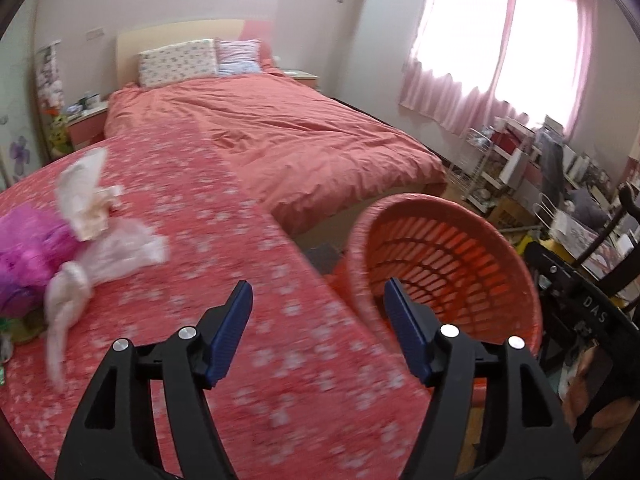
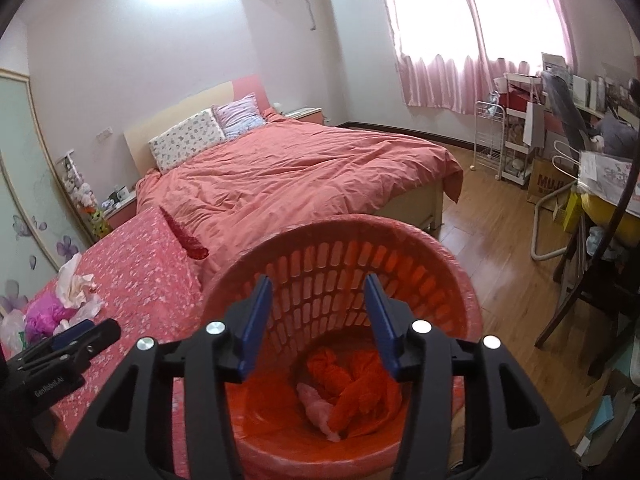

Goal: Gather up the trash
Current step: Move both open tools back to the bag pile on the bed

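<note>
My left gripper (image 1: 318, 286) is open and holds nothing; it hovers over a table with a red flowered cloth (image 1: 224, 216). To its left lies a trash pile: crumpled white tissue (image 1: 86, 196), a clear plastic bag (image 1: 124, 252) and a magenta bag (image 1: 28, 256). The orange slotted basket (image 1: 440, 256) stands off the table's right edge. My right gripper (image 2: 317, 280) is open over the basket's mouth (image 2: 440, 248), with nothing between its pads. On the basket's bottom lie crumpled orange plastic (image 2: 352, 384) and a pale pink scrap (image 2: 316, 404). In the right wrist view the left gripper (image 2: 96, 332) sits near the pile (image 2: 76, 284).
A bed with a salmon quilt (image 2: 304, 176) stands beyond the table. Wooden floor (image 2: 492, 240) opens to the right of the basket. A dark chair (image 2: 584, 292), wire shelves (image 2: 516, 144) and cluttered boxes line the right wall under the pink curtains.
</note>
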{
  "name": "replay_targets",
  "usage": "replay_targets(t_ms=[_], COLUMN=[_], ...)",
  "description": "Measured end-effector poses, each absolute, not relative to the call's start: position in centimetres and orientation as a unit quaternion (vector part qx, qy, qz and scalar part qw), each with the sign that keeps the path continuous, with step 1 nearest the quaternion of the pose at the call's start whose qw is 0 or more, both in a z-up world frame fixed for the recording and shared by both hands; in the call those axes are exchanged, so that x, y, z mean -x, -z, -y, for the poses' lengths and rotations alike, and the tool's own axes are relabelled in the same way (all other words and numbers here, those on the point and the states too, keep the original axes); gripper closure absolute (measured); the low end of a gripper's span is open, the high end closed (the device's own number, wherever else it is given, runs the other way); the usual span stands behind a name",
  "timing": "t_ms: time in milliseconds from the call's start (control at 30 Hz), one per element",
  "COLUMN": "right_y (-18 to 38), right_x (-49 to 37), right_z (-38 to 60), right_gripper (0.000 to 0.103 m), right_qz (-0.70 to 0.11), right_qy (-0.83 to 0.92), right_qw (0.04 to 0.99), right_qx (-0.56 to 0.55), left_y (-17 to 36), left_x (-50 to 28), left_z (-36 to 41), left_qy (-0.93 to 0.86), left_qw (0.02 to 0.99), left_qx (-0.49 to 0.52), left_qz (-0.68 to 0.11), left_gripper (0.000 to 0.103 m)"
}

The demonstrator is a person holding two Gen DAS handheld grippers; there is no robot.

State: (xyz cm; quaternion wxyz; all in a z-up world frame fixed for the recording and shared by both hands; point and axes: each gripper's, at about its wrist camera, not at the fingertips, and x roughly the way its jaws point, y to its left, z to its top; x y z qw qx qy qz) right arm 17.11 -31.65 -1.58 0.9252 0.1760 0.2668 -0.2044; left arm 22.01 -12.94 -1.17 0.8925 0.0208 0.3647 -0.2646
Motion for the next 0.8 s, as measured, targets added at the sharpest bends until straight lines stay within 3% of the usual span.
replay_targets(t_ms=[633,800], right_y=[0.0,-0.1], right_x=[-22.3,-24.9], right_z=[18.7,13.6], right_gripper=[0.055,0.055], right_qz=[-0.295,-0.308], right_qy=[0.094,0.047], right_qw=[0.944,0.945], right_qx=[-0.114,-0.095], left_y=[-0.9,-1.1], left_x=[-22.3,-22.3], left_z=[-4.4,-9.9], left_qy=[0.105,0.046], left_qw=[0.935,0.944], left_qx=[0.039,0.053], left_qz=[-0.335,-0.322], left_gripper=[0.035,0.03])
